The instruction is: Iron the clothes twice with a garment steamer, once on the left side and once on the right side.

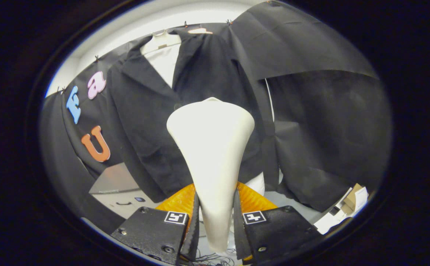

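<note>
A cream-white garment steamer point(212, 147) stands upright between my two fingers, narrow handle low and wide head up. My gripper point(216, 214) is shut on the handle, with both black pads pressing its sides. Just beyond the steamer's head hangs a black jacket point(152, 122) over a white shirt point(165, 59) on a hanger. The steamer's head covers the middle of the jacket, near its front closure. I cannot tell whether the head touches the cloth.
More black cloth point(322, 122) hangs beside the jacket on the other side. A grey table surface point(115, 184) lies below the jacket. Cardboard and white papers point(347, 207) sit low beside my outer finger. Thin cables point(215, 260) trail under the gripper.
</note>
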Demonstrator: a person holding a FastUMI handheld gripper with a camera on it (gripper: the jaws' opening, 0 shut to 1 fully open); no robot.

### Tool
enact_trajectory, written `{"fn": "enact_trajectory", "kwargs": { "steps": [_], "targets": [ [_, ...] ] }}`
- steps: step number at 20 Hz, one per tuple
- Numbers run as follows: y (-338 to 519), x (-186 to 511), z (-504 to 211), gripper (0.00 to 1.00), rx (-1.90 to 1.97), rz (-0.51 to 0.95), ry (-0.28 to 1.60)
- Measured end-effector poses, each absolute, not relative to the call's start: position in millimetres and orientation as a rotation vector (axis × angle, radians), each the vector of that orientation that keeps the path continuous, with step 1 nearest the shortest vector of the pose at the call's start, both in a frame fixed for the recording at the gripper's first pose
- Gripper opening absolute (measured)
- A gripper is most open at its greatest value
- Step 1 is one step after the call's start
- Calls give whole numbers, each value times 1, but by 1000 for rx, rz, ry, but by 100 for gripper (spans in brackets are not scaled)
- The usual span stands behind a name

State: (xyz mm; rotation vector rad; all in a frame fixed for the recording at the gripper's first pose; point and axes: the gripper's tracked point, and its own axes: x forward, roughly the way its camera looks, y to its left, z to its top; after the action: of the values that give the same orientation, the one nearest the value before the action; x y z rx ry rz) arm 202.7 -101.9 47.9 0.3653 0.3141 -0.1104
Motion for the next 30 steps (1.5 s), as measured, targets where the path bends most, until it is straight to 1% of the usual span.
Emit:
{"fn": "enact_trajectory", "kwargs": {
  "steps": [6,11,17,19,22,26,30],
  "targets": [
    [-144,240,140,42,397,-69,181],
    [-170,266,217,42,405,0,93],
    [-181,310,284,42,395,49,20],
    [-180,318,294,42,375,49,3],
    [-175,336,293,42,336,35,33],
    [-166,346,272,42,311,17,88],
    [-165,342,259,42,303,2,103]
  ]
}}
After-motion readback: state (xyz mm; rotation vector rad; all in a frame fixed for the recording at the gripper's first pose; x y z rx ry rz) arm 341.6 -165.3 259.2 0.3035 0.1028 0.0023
